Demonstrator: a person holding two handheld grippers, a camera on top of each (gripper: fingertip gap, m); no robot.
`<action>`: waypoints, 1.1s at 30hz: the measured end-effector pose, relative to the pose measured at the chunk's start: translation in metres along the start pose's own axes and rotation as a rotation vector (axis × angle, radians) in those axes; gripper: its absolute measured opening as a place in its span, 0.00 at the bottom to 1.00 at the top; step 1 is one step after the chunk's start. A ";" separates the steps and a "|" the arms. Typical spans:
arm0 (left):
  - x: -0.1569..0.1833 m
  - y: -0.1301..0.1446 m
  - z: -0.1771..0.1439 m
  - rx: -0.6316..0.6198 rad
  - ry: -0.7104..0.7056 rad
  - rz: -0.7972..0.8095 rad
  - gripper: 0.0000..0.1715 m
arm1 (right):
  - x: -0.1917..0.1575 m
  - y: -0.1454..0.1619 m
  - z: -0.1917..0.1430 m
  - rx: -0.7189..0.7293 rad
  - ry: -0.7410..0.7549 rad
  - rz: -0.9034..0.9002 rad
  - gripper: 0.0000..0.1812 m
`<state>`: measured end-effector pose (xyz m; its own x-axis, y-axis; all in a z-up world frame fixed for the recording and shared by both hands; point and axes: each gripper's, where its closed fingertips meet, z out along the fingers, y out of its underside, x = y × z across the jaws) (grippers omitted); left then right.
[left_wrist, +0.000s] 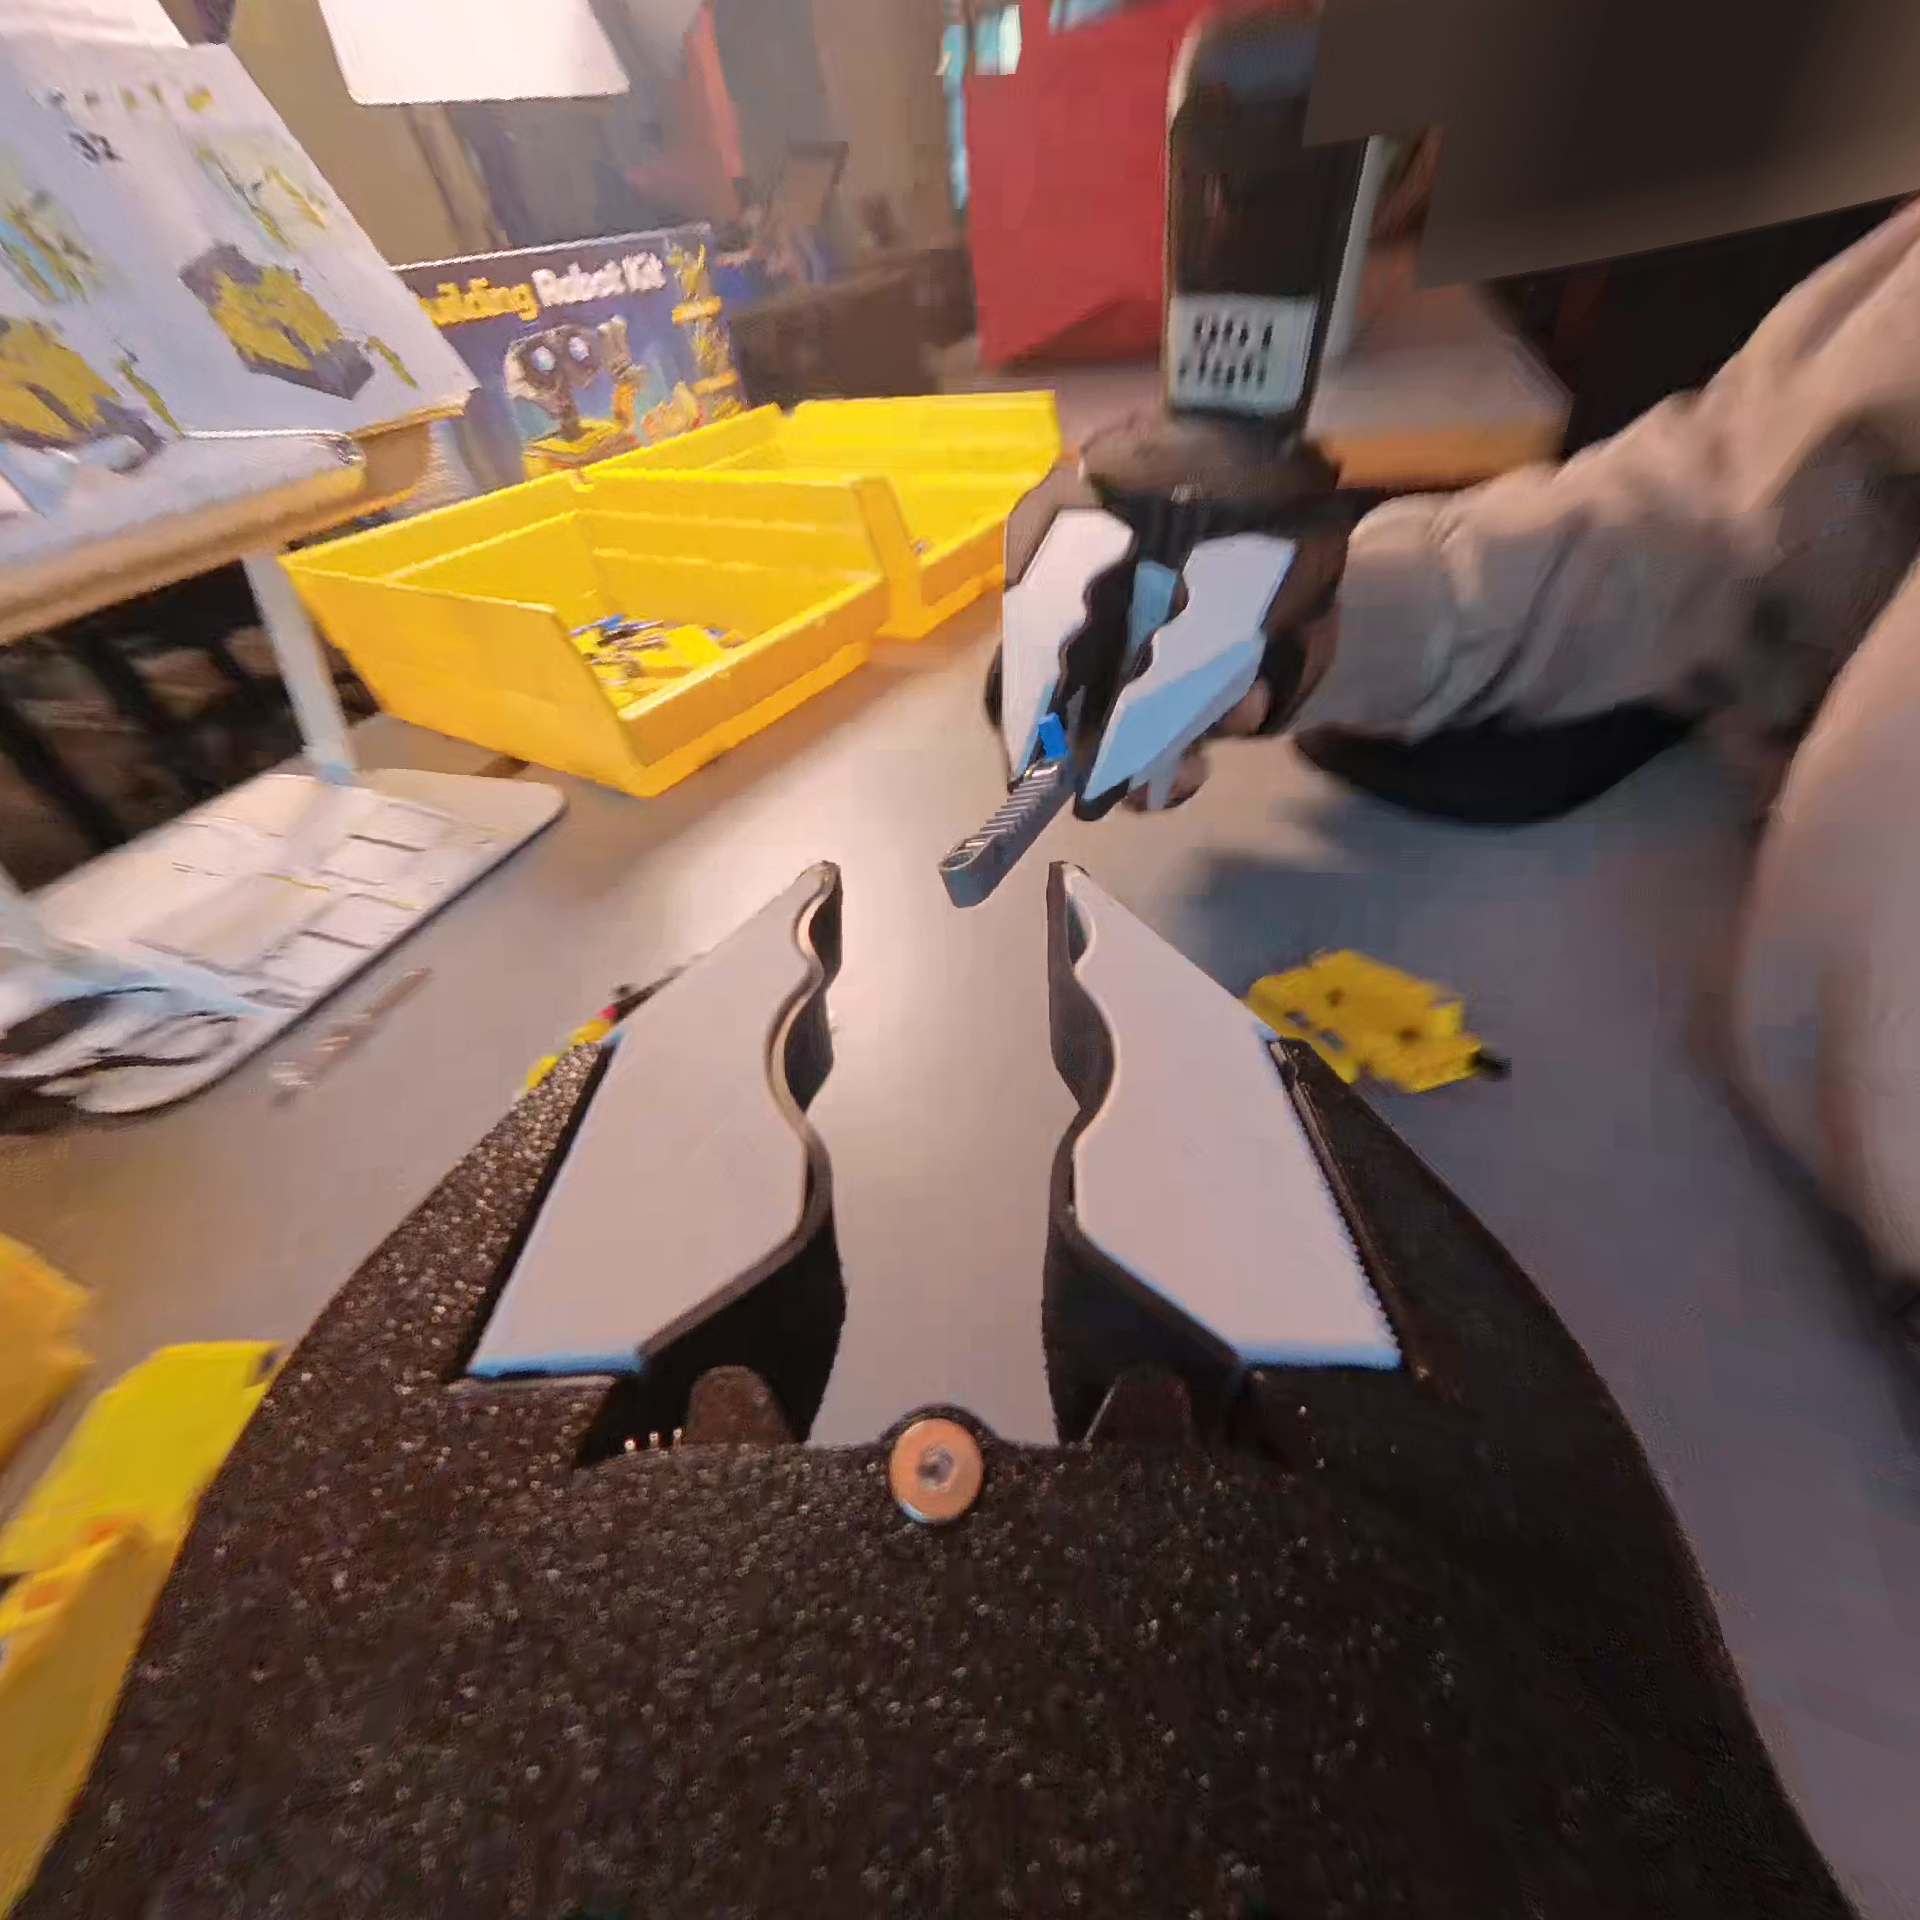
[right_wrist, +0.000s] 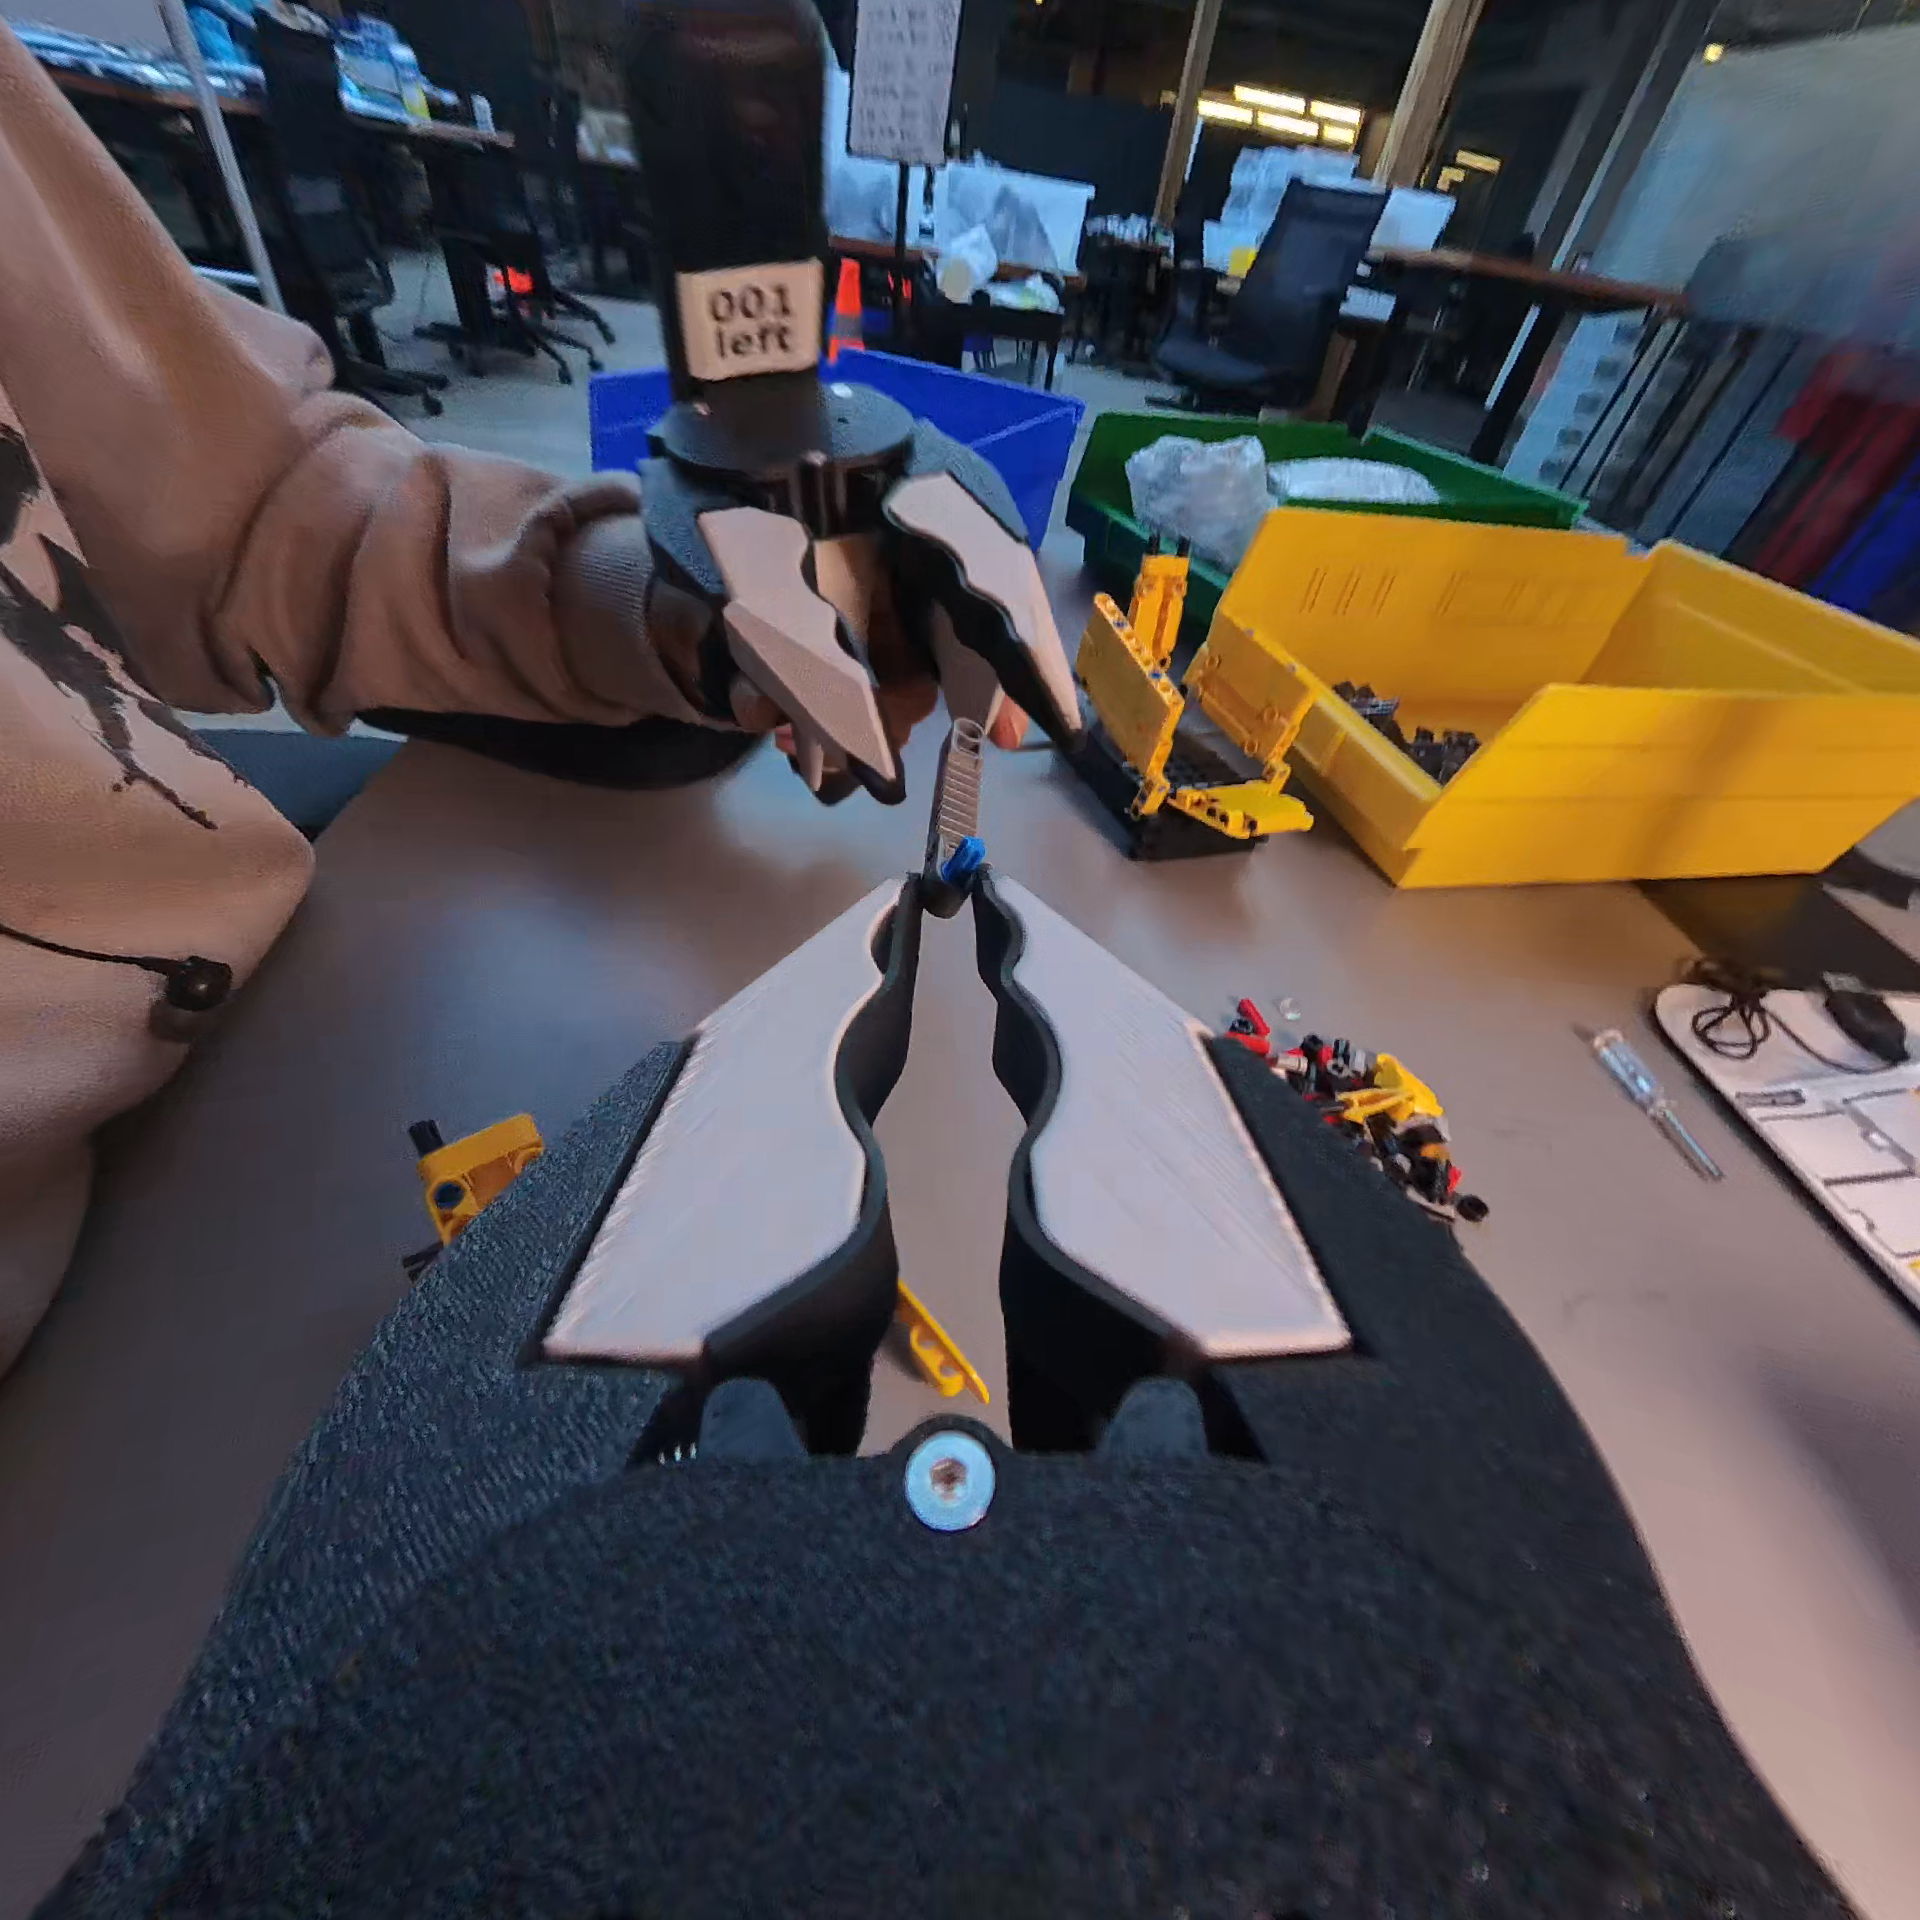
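Two grippers face each other over a grey surface. The right gripper is pinched narrow on a grey toothed bar with a small blue pin at the clamped end; the bar sticks forward off the surface, its free end reaching between the fingertips of the left gripper. That one stands wide and holds nothing, the bar's tip just ahead of its fingers in its own view.

The right wrist view alone shows a half-built yellow and black brick model beside a yellow bin with dark parts inside, a green bin with crumpled clear bags, a blue bin, a loose heap of red, black and yellow pieces, a screwdriver and a small yellow piece near the sleeve.

The left wrist view alone shows an open instruction booklet propped on a stand, with a kit box behind two yellow bins and a flat yellow assembly lying to the right.

There is writing on the box front, on the booklet pages and on a pale tag on the left gripper's handle.
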<state>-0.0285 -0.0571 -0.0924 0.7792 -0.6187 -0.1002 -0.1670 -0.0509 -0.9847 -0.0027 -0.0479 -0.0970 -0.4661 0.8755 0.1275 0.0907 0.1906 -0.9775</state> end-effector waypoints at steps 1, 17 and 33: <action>0.005 -0.008 -0.003 0.058 0.065 -0.089 0.21 | -0.002 -0.006 0.000 0.030 -0.001 -0.018 0.05; 0.037 -0.009 0.003 0.042 0.260 -0.167 0.04 | -0.025 -0.013 0.007 0.078 -0.116 0.031 0.07; 0.041 -0.005 0.002 0.026 0.270 -0.162 0.04 | -0.026 -0.013 0.005 0.088 -0.159 0.091 0.02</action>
<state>0.0055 -0.0810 -0.0915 0.6051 -0.7902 0.0967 -0.0353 -0.1480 -0.9883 0.0041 -0.0753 -0.0888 -0.5934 0.8047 0.0163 0.0647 0.0679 -0.9956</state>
